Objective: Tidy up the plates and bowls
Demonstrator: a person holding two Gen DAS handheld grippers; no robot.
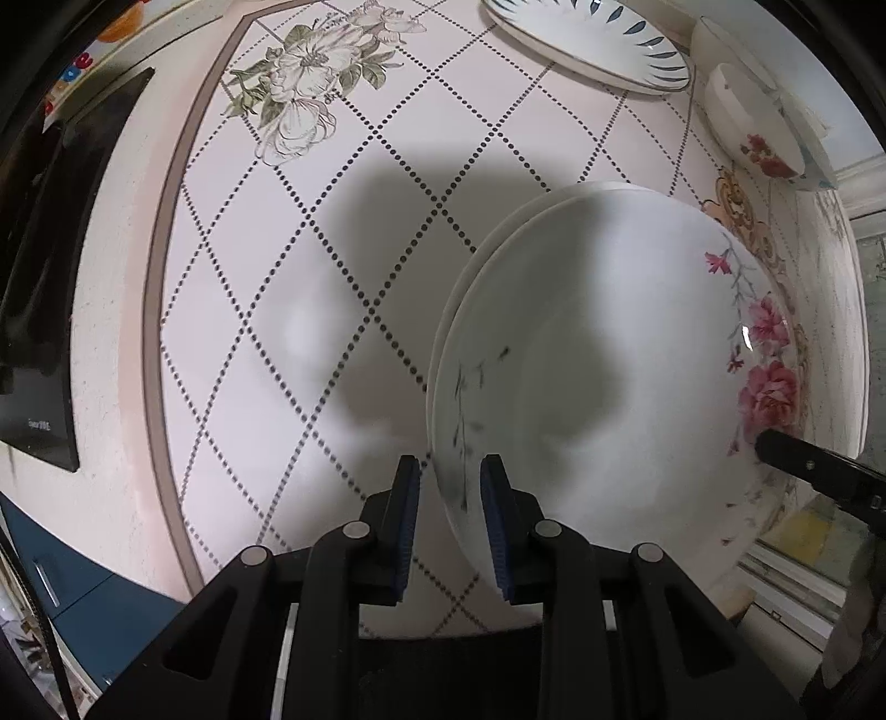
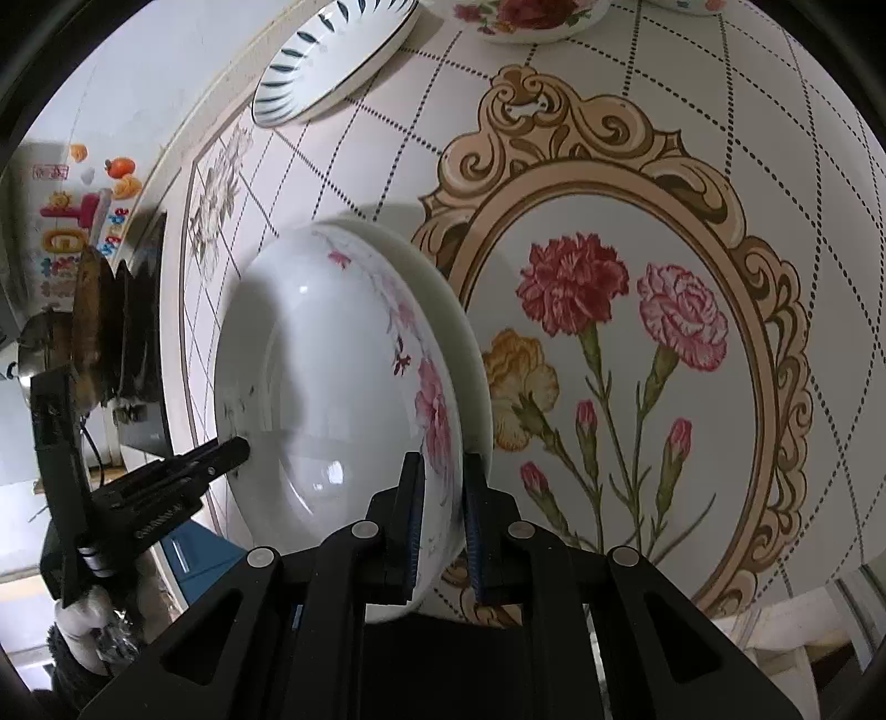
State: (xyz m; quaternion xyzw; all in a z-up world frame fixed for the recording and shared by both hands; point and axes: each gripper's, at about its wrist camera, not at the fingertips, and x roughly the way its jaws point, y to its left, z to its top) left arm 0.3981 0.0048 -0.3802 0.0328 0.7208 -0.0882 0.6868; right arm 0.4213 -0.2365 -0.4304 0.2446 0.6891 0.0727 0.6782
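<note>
You've got both grippers on the floral plate [image 1: 598,360]: left gripper [image 1: 449,520] fingers straddle its rim at 6 o'clock, right gripper [image 2: 443,520] fingers clamped on the opposite rim. It sits on a second white plate [image 2: 470,332] on the desk [image 1: 332,277], so that stack looks done or nearly so. Still loose at 12 to 1 o'clock: blue-leaf plate [image 1: 587,39] and rose bowl [image 1: 753,127]. Roughly half left, I'd judge.
</note>
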